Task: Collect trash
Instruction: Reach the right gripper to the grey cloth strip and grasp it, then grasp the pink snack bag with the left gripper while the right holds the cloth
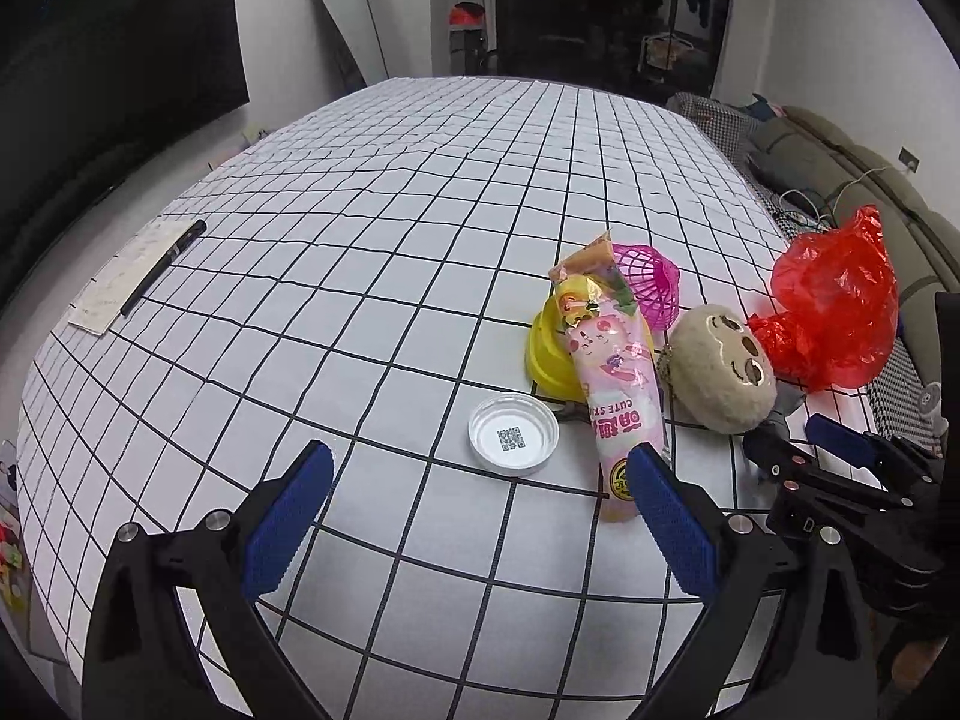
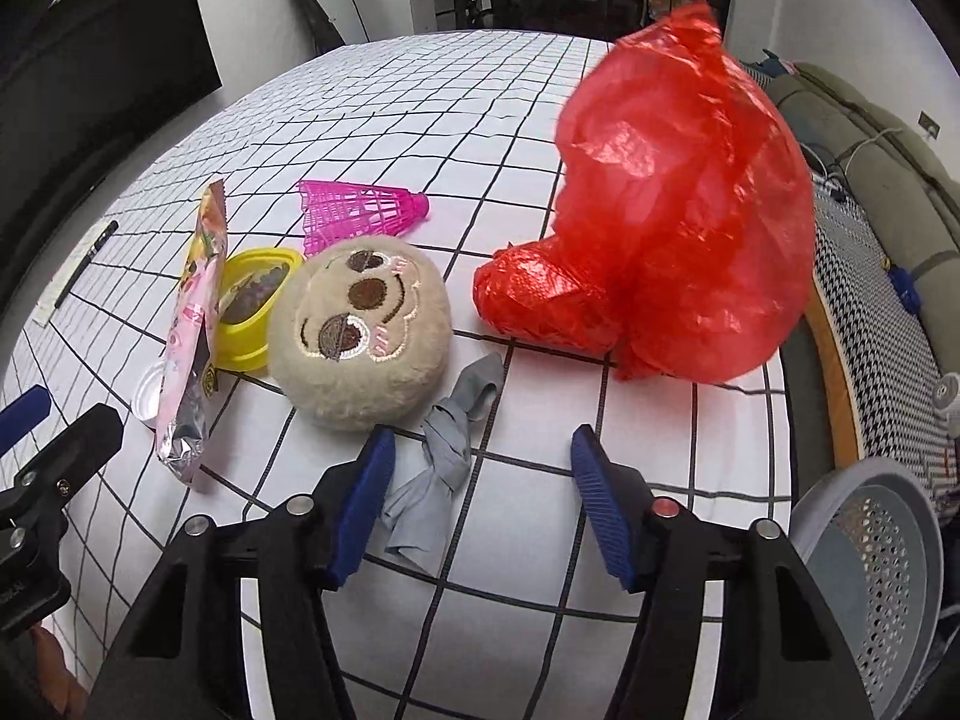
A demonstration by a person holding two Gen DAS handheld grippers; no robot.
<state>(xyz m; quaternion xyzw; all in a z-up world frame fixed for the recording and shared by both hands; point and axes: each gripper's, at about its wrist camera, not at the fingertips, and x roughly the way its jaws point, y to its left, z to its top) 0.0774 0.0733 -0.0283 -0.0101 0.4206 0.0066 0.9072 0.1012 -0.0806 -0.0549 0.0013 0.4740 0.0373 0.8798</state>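
While your left gripper (image 1: 480,480) is hovering with its jaws spread wide and holding nothing, a white lid (image 1: 513,434) is lying just ahead between its fingers, and the pink snack wrapper (image 1: 612,396) is touching the right pad. Your right gripper (image 2: 480,489) is also gaping wide, with a knotted grey cloth scrap (image 2: 441,468) lying beside its left finger. Beyond it, a plush sloth head (image 2: 360,336) is leaning against a yellow cup (image 2: 252,312), with a pink shuttlecock (image 2: 360,207) behind and a crumpled red plastic bag (image 2: 678,198) standing to the right on the checked tablecloth (image 2: 420,102).
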